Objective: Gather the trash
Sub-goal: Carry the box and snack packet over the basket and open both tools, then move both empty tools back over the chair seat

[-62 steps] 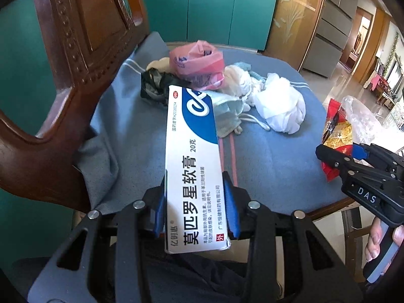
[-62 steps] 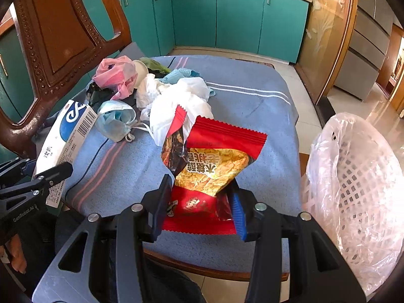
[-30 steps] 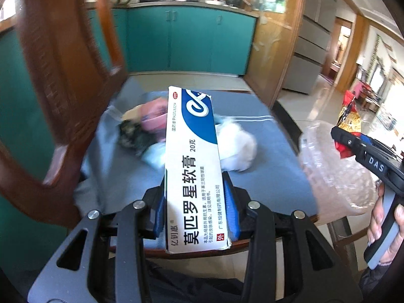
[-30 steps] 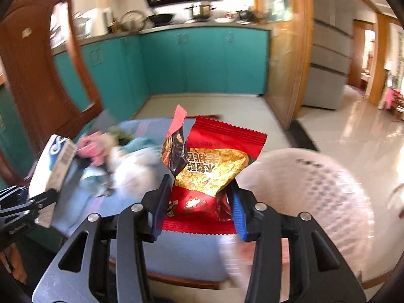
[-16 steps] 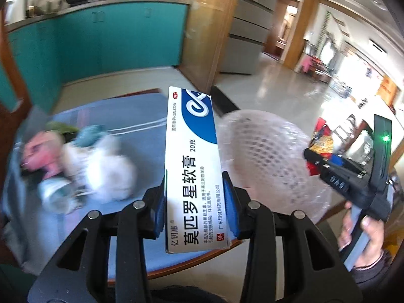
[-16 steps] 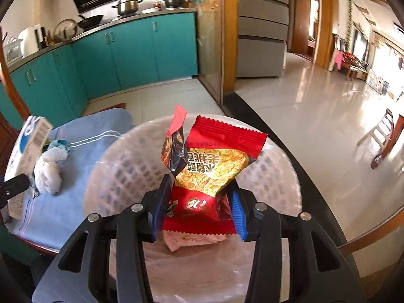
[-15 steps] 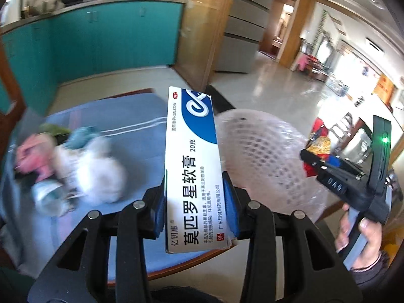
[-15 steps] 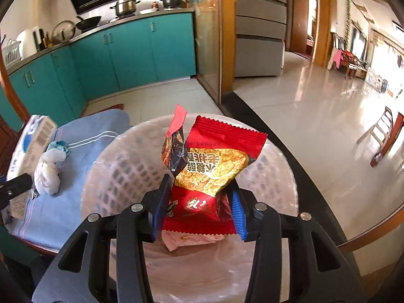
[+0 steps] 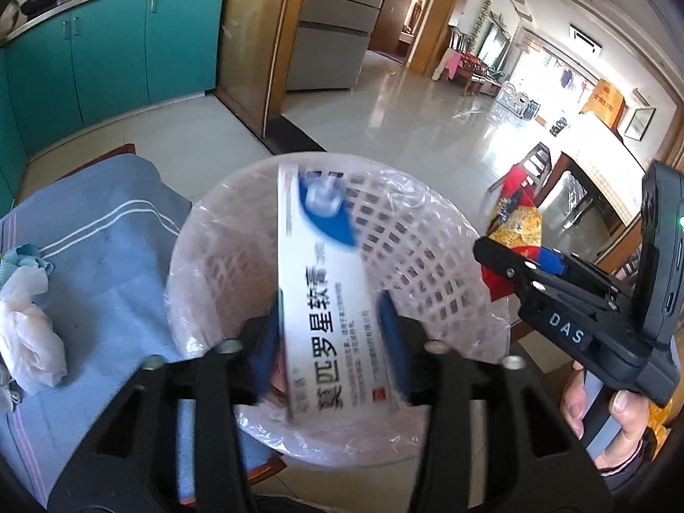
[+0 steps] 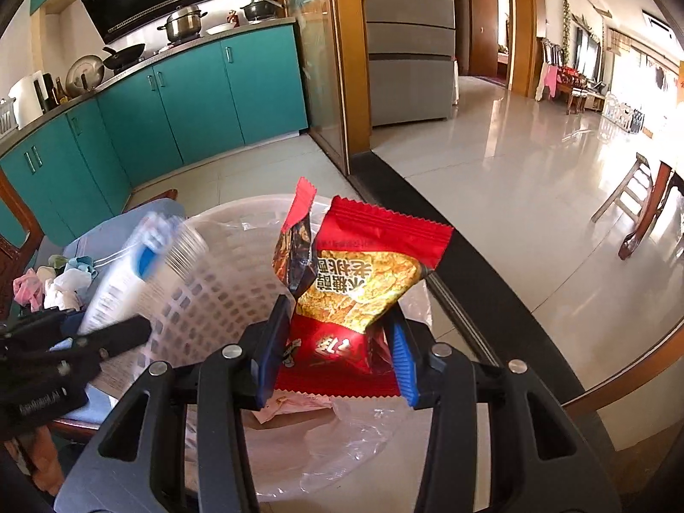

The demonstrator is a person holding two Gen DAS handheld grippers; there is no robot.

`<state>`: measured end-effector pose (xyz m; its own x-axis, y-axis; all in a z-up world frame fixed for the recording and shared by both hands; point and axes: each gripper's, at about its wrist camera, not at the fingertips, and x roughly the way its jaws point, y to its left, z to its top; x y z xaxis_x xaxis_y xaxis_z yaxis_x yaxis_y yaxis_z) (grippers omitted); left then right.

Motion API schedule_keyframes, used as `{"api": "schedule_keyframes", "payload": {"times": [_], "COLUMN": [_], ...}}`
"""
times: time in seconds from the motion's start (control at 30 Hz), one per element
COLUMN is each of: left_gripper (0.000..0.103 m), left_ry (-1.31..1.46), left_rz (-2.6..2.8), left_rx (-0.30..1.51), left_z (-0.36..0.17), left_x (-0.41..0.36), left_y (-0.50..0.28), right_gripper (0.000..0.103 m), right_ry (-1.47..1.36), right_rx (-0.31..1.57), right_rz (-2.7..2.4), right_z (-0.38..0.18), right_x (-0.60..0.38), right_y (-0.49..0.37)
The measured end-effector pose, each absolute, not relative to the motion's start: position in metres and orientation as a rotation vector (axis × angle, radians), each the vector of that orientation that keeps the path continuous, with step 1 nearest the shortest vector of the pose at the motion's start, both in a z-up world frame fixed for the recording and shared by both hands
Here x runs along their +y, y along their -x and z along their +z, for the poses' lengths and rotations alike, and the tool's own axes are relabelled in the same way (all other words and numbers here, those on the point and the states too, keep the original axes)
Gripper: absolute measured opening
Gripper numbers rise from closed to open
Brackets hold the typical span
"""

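Only the left wrist view shows the hand [image 9: 607,419] gripping the right gripper's handle, and the box's printed face. Only the right wrist view shows the cooktop with a pot [image 10: 184,21] and wok [image 10: 124,53], and a pink scrap [image 10: 295,406] lying in the bin's liner.

The left gripper [image 9: 329,337] hangs over the bin [image 9: 213,265], a white lattice basket lined with clear plastic beside the desk [image 9: 102,256]. Its jaws are opening; the box [image 9: 329,299] is between them, blurred and tilted, with gaps at both pads, so it looks loose above the bin's mouth.

The right gripper [image 10: 337,355] is clamped on the red wrapper [image 10: 363,282], both blue pads pressing its lower part. The wrapper stands upright over the bin's near rim. In the left wrist view it sits just right of the bin.

Crumpled tissue [image 9: 25,333] and other scraps remain on the desk's blue cloth, left of the bin.
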<state>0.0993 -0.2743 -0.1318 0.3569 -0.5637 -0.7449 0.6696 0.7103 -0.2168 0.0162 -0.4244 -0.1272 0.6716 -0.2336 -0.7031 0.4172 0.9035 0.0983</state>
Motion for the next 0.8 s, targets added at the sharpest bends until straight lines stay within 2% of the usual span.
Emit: {"api": "schedule_keyframes", "payload": {"times": [0.03,0.2,0.27,0.37,0.5,0.67,0.8], "left_gripper": [0.070,0.072,0.073,0.076,0.079,0.081,0.081], "left_ry": [-0.137,-0.143,-0.127,-0.133,-0.098,0.059,0.102], "left_rz": [-0.792,-0.701,-0.643,-0.515,-0.245,0.056,0.066], "left_rx": [0.900,0.835,0.818,0.763,0.749,0.859,0.922], "left_z": [-0.133,-0.121,-0.114,-0.107,-0.107,-0.138,-0.167], "left_x": [-0.272,-0.242,-0.227,-0.186,-0.111,-0.016,0.008], "left_y": [-0.100,-0.100,-0.102,-0.107,-0.120,-0.160,-0.179], "right_gripper": [0.045,0.049,0.059,0.065,0.067,0.067,0.067], "right_ry": [-0.262,-0.259,-0.248,-0.235,-0.216,-0.179,-0.178], "right_rx": [0.756,0.773,0.771,0.750,0.735,0.748,0.770], "right_rz": [-0.368,-0.347,-0.342,-0.329,-0.283,-0.157,0.004], "right_z": [-0.128,-0.131,-0.129,-0.123,-0.117,-0.117,-0.118], "right_x": [-0.424,-0.414,-0.407,-0.398,-0.379,-0.326,-0.276], "right_y": [-0.017,-0.027,-0.030,-0.035,-0.049,-0.077,-0.099]}}
